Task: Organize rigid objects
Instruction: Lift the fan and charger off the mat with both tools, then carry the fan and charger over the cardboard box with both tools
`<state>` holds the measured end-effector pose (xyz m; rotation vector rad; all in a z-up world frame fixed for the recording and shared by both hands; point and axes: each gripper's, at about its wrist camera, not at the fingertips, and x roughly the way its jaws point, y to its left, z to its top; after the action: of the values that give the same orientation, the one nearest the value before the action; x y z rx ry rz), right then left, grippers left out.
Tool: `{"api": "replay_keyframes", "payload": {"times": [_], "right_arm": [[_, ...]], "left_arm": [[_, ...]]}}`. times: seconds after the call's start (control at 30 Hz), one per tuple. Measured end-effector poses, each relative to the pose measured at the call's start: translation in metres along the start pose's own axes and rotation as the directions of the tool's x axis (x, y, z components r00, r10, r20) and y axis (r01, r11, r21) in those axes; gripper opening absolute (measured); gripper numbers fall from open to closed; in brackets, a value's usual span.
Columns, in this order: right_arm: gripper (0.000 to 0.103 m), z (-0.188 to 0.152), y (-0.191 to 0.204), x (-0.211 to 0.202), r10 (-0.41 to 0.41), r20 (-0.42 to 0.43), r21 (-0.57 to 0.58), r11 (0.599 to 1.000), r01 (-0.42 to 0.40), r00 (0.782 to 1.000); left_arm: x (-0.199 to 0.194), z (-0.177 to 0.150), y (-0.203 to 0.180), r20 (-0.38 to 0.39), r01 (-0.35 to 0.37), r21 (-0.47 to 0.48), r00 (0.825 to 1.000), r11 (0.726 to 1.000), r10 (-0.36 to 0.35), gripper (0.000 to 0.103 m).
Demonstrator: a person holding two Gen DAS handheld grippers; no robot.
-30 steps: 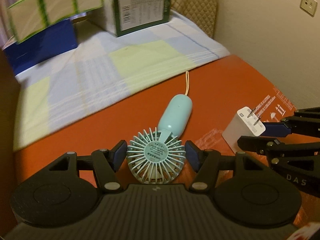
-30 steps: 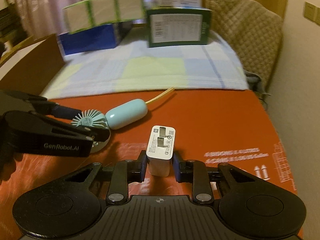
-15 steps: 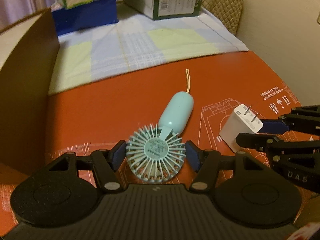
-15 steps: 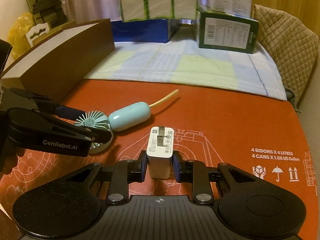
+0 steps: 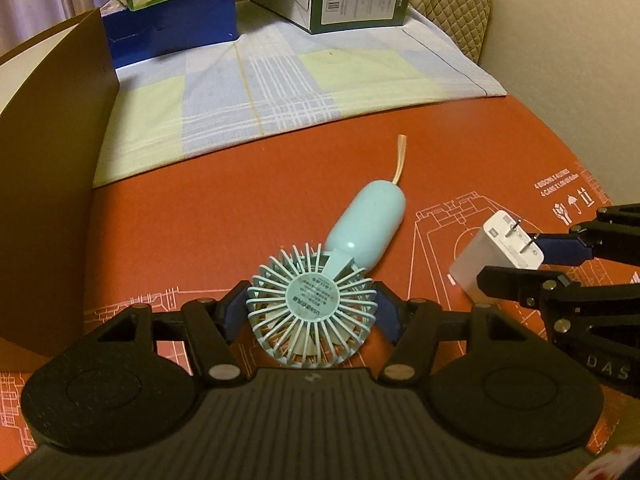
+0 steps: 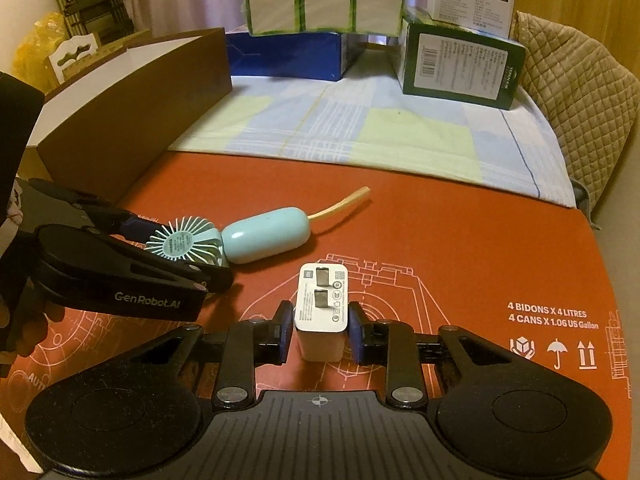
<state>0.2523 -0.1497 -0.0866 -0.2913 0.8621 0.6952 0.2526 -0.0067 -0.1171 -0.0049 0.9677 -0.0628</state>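
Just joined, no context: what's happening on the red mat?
A person works two handheld grippers. The left gripper has its fingers closed on the head of a mint handheld fan lying on the red mat. The right gripper straddles a white charger, prongs up; its fingers have just been opening, with small gaps showing.

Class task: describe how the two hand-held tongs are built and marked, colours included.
Both tongs, left and right, are black plastic with blue pads, silver pivot screws, round discs and a ribbed grey body. The left reads "GenRobot.AI" on its side; the right shows the letters "DAS".
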Motion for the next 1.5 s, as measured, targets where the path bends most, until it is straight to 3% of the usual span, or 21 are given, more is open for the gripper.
{"api": "replay_keyframes", "payload": {"times": [0.33, 0.8, 1.5], "right_arm": [[0.026, 0.001, 0.001, 0.007, -0.014, 0.002, 0.010, 1.000, 0.014, 1.000], [0.022, 0.004, 0.003, -0.001, -0.002, 0.013, 0.004, 1.000, 0.002, 1.000], [0.022, 0.025, 0.018, -0.030, 0.049, 0.056, 0.051, 0.997, -0.052, 0.997]], "left_arm": [[-0.001, 0.001, 0.001, -0.004, -0.005, -0.004, 1.000, 1.000, 0.005, 0.060], [-0.017, -0.003, 0.024, -0.047, 0.080, -0.184, 0.995, 0.980, -0.091, 0.059], [-0.065, 0.005, 0.052, 0.035, 0.140, -0.306, 0.990, 0.942, -0.136, 0.059]]}}
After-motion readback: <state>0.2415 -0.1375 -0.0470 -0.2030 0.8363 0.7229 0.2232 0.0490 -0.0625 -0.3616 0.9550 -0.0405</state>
